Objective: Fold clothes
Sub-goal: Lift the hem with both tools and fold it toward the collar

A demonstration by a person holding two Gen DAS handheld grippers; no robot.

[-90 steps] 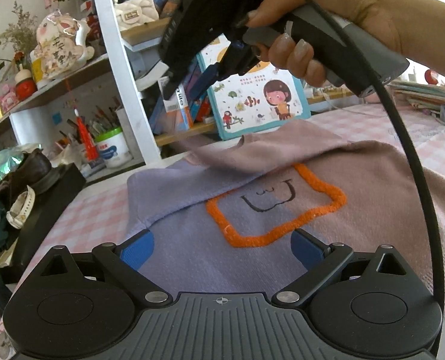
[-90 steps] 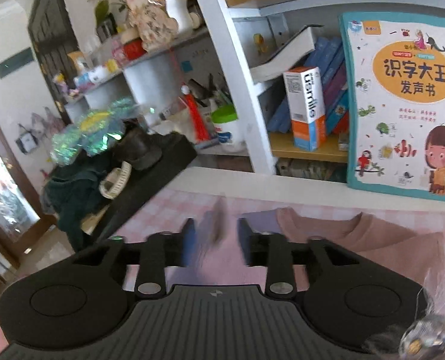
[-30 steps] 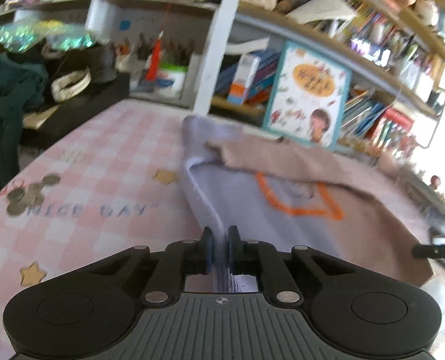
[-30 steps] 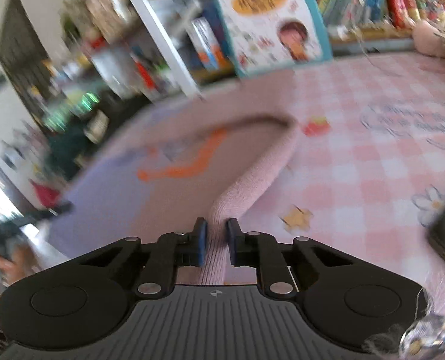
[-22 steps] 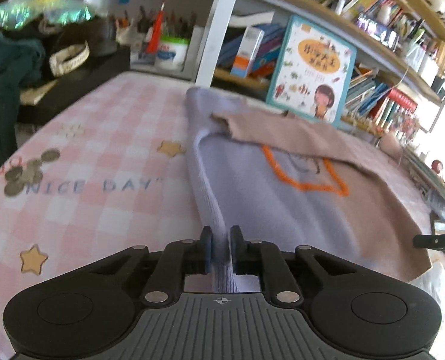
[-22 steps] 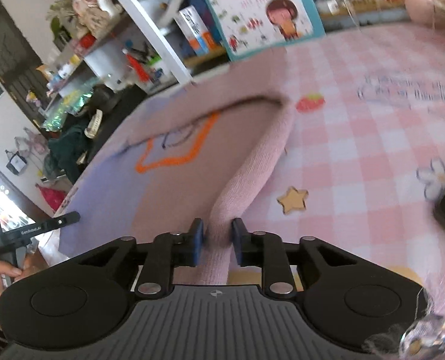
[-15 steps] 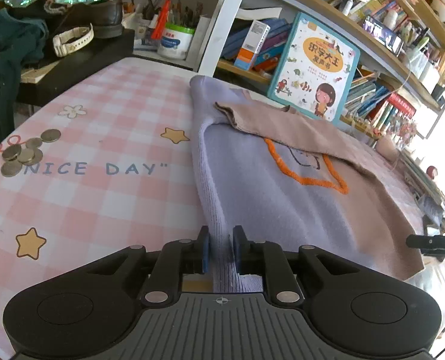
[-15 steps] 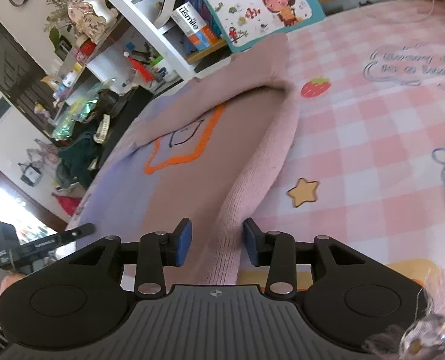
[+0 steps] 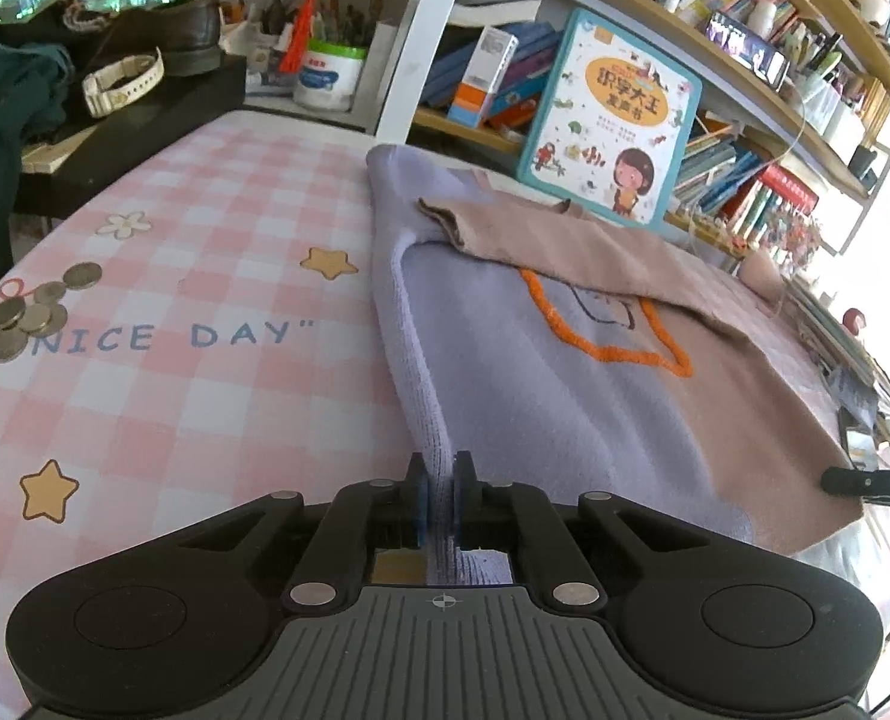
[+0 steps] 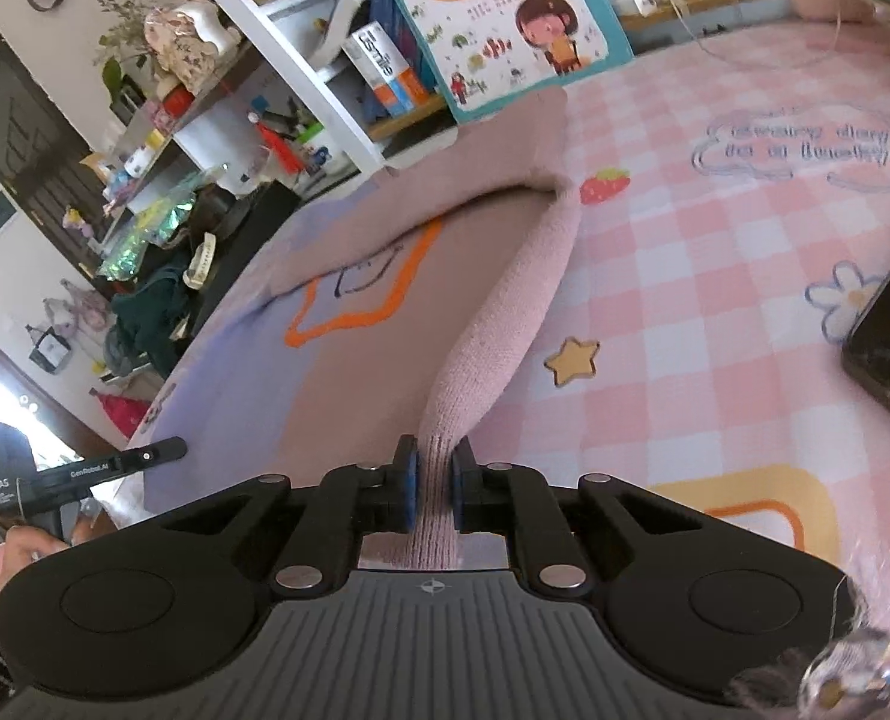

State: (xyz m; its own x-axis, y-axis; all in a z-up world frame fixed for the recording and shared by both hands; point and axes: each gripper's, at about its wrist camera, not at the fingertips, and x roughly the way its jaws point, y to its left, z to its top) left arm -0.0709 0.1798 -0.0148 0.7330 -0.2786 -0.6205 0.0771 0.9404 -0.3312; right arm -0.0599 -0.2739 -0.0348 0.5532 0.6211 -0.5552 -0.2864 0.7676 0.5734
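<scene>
Nearest in each wrist view, both tools have a corner of the garment. The left gripper (image 9: 441, 501) has just closed its blue pads onto the lilac near-left hem of the sweater (image 9: 541, 396), and the right gripper (image 10: 434, 492) has just closed onto the pink near-right hem, knit bunched between the pads in both cases. The sweater lies flat on the pink checked tablecloth (image 9: 162, 312), its lower hem toward the person, and its top already turned down over the orange outline (image 9: 601, 324).

The step in hand looks like gripping the bottom corners for the crosswise fold. The next move calls for lifting both corners together and carrying them away toward the far edge, level with each other, so the hem lands square.

Only the left view shows the coins (image 9: 30, 315) at near left and the "NICE DAY" print. Only the right view shows a dark object (image 10: 889, 342) at the right edge, possibly a tablet, and the strawberry print (image 10: 605, 185). Both show the children's book (image 9: 610, 117) propped against the far shelves.
</scene>
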